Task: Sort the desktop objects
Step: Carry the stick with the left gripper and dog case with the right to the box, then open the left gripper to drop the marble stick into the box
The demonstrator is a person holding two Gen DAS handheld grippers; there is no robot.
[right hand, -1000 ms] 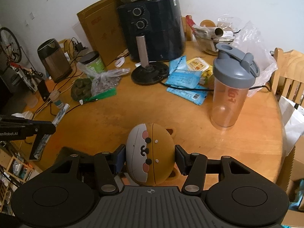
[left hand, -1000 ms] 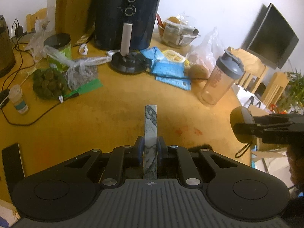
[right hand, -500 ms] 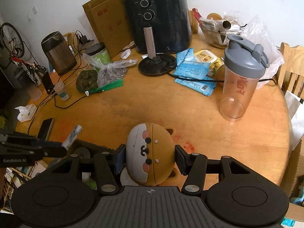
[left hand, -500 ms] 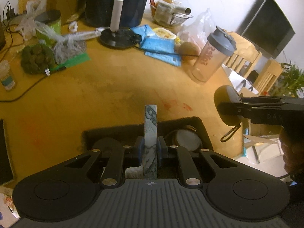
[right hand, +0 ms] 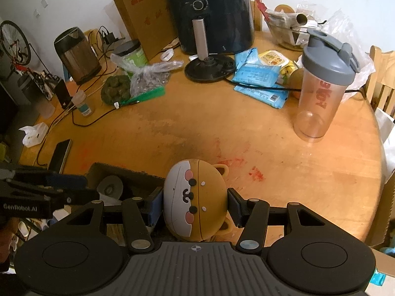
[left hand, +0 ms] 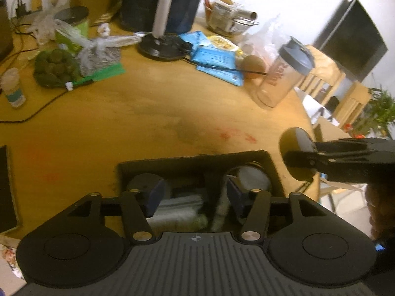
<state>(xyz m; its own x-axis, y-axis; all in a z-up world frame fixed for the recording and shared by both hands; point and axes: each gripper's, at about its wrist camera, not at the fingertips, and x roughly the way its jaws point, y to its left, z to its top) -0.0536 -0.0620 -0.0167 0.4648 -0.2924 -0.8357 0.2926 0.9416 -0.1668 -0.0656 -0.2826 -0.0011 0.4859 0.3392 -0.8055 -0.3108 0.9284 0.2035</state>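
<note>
left gripper [left hand: 193, 198]: jaws just opened, nothing between them, above black box [left hand: 271, 170] | right gripper [right hand: 195, 206]: jaws clamped on round animal-face case [right hand: 196, 197], above counter [right hand: 246, 135] edge beside box

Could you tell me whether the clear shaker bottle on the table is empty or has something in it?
Empty: the upright shaker bottle shows only the table through its clear wall.

Box at the table's near edge

A box [left hand: 270, 166] sat on the table [right hand: 222, 133]; a shaker bottle [right hand: 323, 86] stood far right, an air fryer [right hand: 217, 12] behind, a phone [right hand: 60, 155] left.
</note>
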